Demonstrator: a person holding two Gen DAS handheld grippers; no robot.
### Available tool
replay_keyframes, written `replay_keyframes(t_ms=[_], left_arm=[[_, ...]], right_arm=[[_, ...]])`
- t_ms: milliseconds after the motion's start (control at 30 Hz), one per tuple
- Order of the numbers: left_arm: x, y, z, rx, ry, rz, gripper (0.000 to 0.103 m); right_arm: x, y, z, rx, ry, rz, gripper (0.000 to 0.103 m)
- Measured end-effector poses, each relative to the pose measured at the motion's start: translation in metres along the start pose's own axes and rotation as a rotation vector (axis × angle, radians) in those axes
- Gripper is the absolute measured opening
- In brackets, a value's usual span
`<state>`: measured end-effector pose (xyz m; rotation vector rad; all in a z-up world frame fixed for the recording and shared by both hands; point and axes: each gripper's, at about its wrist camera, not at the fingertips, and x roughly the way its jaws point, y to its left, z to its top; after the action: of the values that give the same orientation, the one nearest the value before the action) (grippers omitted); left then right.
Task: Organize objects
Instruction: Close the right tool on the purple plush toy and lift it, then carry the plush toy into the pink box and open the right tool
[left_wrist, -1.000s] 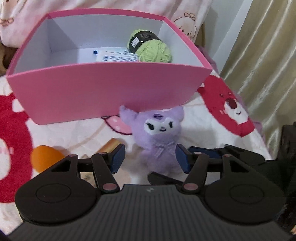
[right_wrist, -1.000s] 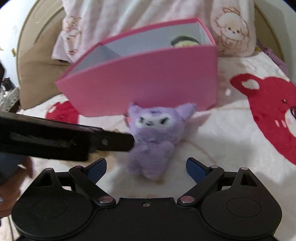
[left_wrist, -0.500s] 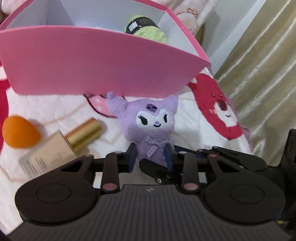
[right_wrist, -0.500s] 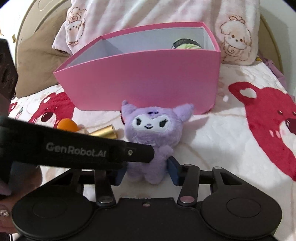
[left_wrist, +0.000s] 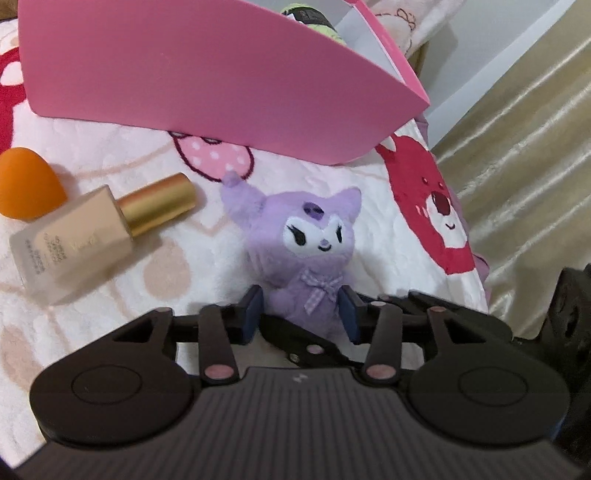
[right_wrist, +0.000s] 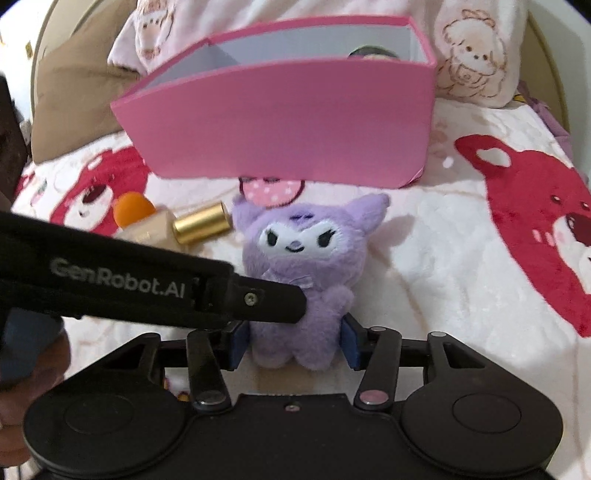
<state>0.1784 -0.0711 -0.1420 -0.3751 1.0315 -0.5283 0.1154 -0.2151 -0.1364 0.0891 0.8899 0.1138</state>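
A purple plush toy (left_wrist: 314, 236) lies face up on the blanket in front of the pink box (left_wrist: 221, 81). My left gripper (left_wrist: 300, 314) straddles its body just below the bow. The jaws are opening and the blue pads sit close beside the fur without squeezing it. My right gripper (right_wrist: 293, 343) straddles the plush's (right_wrist: 306, 251) lower body. Its jaws are opening too, pads right at the fur. One black left finger (right_wrist: 258, 299) crosses the plush's chest in the right wrist view.
The pink box (right_wrist: 288, 125) stands open-topped with green yarn (left_wrist: 314, 18) inside. A beige bottle with a gold cap (left_wrist: 85, 236) and an orange sponge (left_wrist: 26, 188) lie left of the plush. A curtain (left_wrist: 517, 147) hangs at right. Pillows (right_wrist: 472, 55) are behind.
Both grippers came in around the plush from wide jaws, pinched it tightly half a second ago, and have since widened a little. The left gripper sank closer to the blanket.
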Motion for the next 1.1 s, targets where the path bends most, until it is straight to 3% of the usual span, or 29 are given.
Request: replay_keyframes(t_ms=[133, 367, 567, 900, 1100], left_arm=[[-0.01, -0.008, -0.005, 0.053, -0.037, 0.012, 0.037], [-0.041, -0.021, -0.009, 0.117, -0.043, 0.029, 0.034], [-0.072, -0.02, -0.011, 0.118, -0.028, 0.042, 0.034], [-0.103, -0.016, -0.012, 0.132, 0.043, 0.057, 0.034], [-0.128, -0.02, -0.003, 0.155, 0.047, 0.042, 0.034]], right_arm=[[-0.005, 0.002, 0.0, -0.008, -0.011, -0.01, 0.051], [-0.028, 0.012, 0.002, 0.04, -0.003, 0.012, 0.049], [-0.047, 0.035, 0.004, -0.041, -0.017, 0.043, 0.049], [-0.064, 0.068, 0.001, -0.025, 0.019, 0.037, 0.05], [-0.082, 0.078, 0.013, 0.007, 0.027, 0.045, 0.05]])
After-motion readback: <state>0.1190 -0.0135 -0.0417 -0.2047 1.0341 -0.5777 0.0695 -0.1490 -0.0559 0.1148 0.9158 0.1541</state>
